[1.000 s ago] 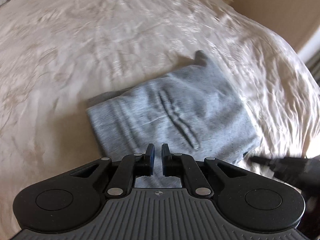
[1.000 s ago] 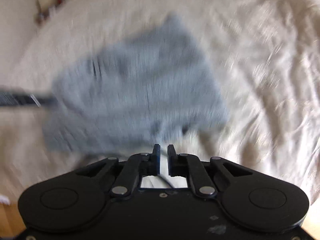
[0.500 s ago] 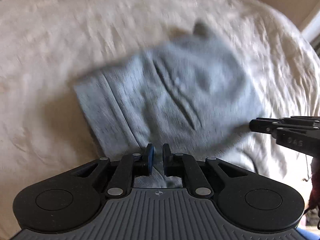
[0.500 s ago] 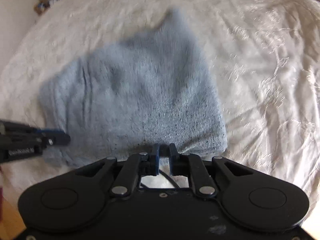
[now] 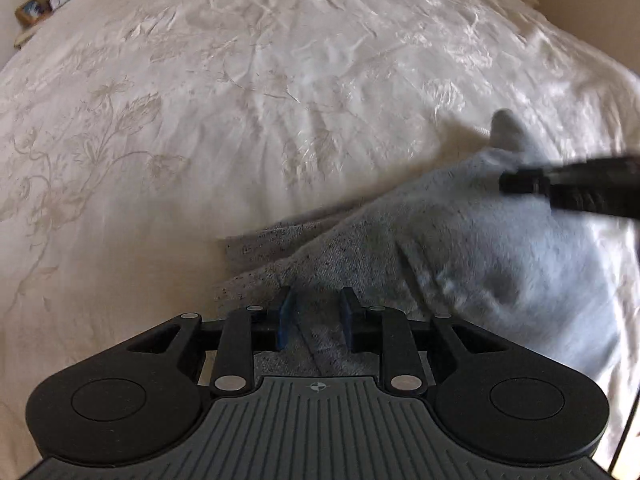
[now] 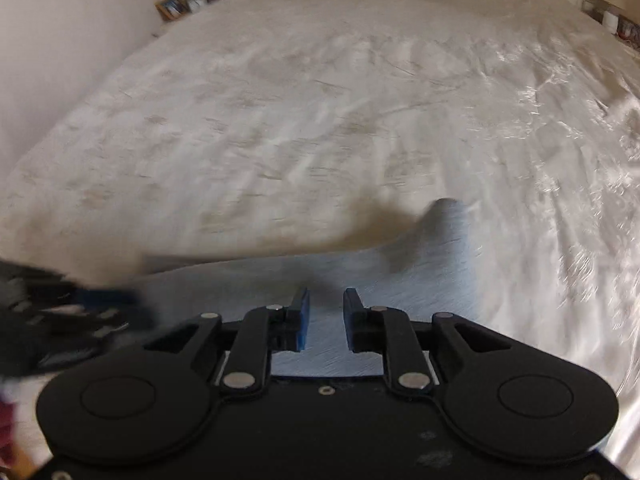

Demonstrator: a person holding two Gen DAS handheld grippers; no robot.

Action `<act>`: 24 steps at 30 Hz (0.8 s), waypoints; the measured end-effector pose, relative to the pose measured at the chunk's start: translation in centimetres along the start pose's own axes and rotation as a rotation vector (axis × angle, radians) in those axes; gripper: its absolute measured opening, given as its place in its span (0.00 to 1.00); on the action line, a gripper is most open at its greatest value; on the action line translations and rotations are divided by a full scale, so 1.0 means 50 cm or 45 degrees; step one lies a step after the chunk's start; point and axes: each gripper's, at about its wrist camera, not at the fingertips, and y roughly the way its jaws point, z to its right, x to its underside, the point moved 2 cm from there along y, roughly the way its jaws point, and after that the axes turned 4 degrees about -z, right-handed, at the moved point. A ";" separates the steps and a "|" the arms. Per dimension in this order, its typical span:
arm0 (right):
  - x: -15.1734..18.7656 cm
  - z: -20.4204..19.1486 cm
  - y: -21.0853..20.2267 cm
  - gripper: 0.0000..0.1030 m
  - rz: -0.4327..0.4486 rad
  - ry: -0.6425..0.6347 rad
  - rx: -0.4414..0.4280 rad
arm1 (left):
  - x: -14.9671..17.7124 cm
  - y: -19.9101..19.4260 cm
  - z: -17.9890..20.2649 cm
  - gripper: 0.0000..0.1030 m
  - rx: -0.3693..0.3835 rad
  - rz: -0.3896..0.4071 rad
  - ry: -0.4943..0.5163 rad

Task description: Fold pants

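Folded grey pants [image 5: 480, 260] lie on a cream embroidered bedspread [image 5: 240, 120], one corner sticking up at the far end. My left gripper [image 5: 318, 300] hovers low over the pants' near left edge. Its jaws are opening, with a ridge of cloth lying loose in the gap. In the right wrist view the pants [image 6: 420, 280] fill the lower middle. My right gripper [image 6: 326, 304] hangs over them, jaws opening, nothing pinched. It is the blurred black bar, the right gripper [image 5: 568, 188], in the left view, and the left gripper [image 6: 60, 312] is a blur at the left edge.
The bedspread [image 6: 320, 120] stretches far beyond the pants. A shelf with framed pictures [image 5: 44, 0] stands past the bed's far left corner, also the picture shelf [image 6: 188, 0]. A beige wall [image 5: 592, 8] rises at the right, and small bedside items [image 6: 616, 24] sit far right.
Both grippers have parted their jaws and dropped closer over the pants. The right one swung across the pants, which now sit lower in both views.
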 end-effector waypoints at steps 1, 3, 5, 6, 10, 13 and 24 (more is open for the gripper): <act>-0.005 0.017 0.015 0.17 -0.020 -0.006 0.039 | 0.001 -0.001 0.002 0.24 -0.008 0.003 0.002; -0.009 0.051 0.029 0.13 -0.047 -0.011 0.087 | 0.001 -0.005 0.002 0.24 -0.023 -0.001 -0.013; -0.011 0.076 0.018 0.13 -0.044 0.007 0.073 | -0.003 -0.019 0.004 0.24 -0.031 0.006 -0.052; -0.011 0.086 0.004 0.16 -0.030 0.021 0.056 | -0.002 -0.029 0.004 0.24 -0.028 0.024 -0.076; 0.019 0.123 -0.053 0.49 0.010 0.093 -0.024 | 0.029 -0.065 -0.015 0.31 0.030 0.063 -0.187; 0.064 0.142 -0.075 0.63 -0.011 0.157 -0.132 | 0.064 -0.066 -0.035 0.69 0.132 0.018 -0.292; 0.162 0.163 -0.023 0.87 -0.173 0.274 -0.401 | 0.110 -0.005 -0.076 0.88 0.142 -0.070 -0.440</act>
